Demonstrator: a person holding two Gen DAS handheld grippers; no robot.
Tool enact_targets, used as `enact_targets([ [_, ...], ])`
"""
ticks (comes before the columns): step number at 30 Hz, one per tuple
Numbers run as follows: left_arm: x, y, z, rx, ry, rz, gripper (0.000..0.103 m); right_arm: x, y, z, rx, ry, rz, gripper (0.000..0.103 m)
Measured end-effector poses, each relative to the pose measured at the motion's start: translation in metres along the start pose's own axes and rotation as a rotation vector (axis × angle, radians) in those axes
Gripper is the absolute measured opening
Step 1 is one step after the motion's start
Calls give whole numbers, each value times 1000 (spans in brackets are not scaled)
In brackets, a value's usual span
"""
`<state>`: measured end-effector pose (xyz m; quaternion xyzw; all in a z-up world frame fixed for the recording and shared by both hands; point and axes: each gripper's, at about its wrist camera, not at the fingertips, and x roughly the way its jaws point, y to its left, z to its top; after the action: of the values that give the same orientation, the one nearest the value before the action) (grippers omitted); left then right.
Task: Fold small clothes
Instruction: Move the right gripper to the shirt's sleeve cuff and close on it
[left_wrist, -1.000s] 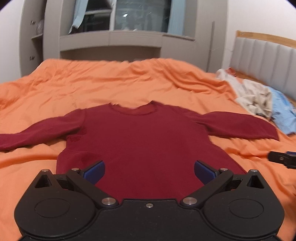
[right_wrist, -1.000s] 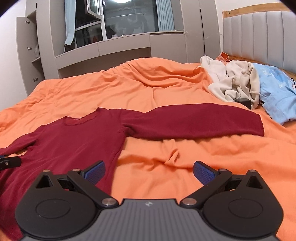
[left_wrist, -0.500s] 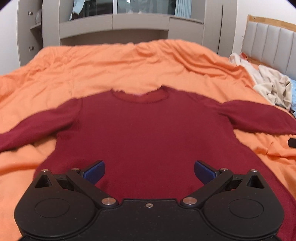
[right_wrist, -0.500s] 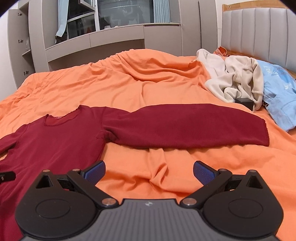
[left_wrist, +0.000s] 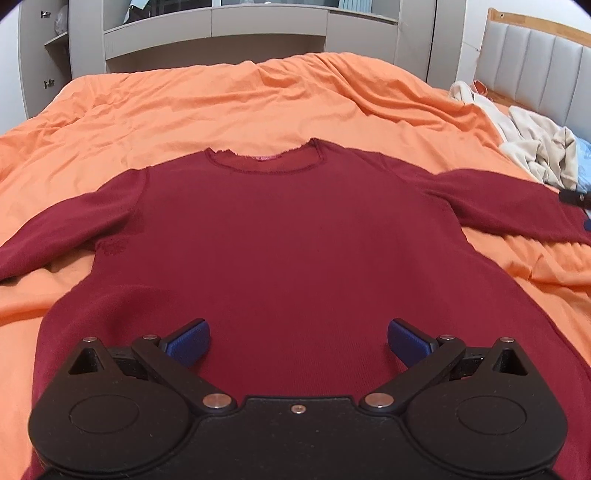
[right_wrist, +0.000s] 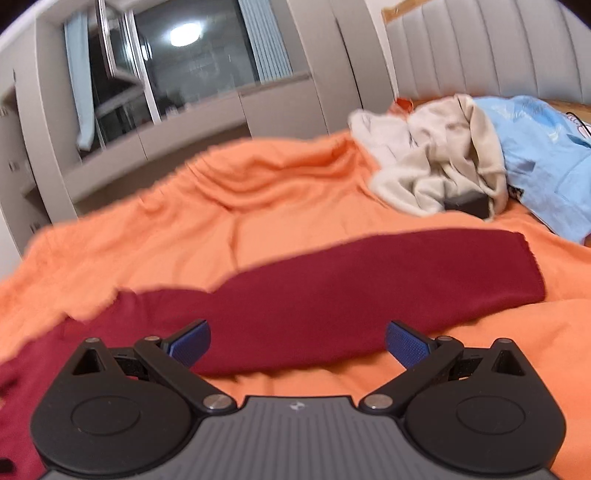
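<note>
Likely a home bedroom: orange-covered bed (left_wrist: 258, 103), padded headboard (right_wrist: 480, 48), wardrobe (left_wrist: 369, 33).

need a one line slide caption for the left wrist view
Open left gripper over the hem end of a dark red long-sleeved top spread flat, sleeves out, on an orange bedspread.

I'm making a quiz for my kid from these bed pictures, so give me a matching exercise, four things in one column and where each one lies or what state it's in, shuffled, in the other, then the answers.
Things
1. dark red sweater
2. beige clothes pile
3. light blue garment
4. left gripper

Places or states
A. nearest the padded headboard, right of the pale heap
B. open above the body of a garment, holding nothing
C. spread flat on the orange bedcover, sleeves stretched out sideways
D. crumpled, partly covering a small black object

Pairs: 1-C, 2-D, 3-A, 4-B
</note>
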<state>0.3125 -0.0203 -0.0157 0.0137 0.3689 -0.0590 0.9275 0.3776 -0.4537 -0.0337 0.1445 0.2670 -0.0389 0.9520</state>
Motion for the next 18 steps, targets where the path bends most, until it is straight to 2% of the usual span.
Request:
enact_targets([
  [3, -1, -2, -2, 8, 7, -4, 102, 11, -18, 1, 60, 20, -81, 103],
  [9, 0, -5, -4, 22, 15, 2, 102, 27, -61, -2, 242, 28, -138, 103],
  [14, 1, -6, -5, 29, 20, 8, 102, 36, -97, -1, 403, -39, -143, 103],
  [18, 1, -7, -5, 33, 20, 11, 102, 37, -119, -3, 526, -96, -114, 102],
])
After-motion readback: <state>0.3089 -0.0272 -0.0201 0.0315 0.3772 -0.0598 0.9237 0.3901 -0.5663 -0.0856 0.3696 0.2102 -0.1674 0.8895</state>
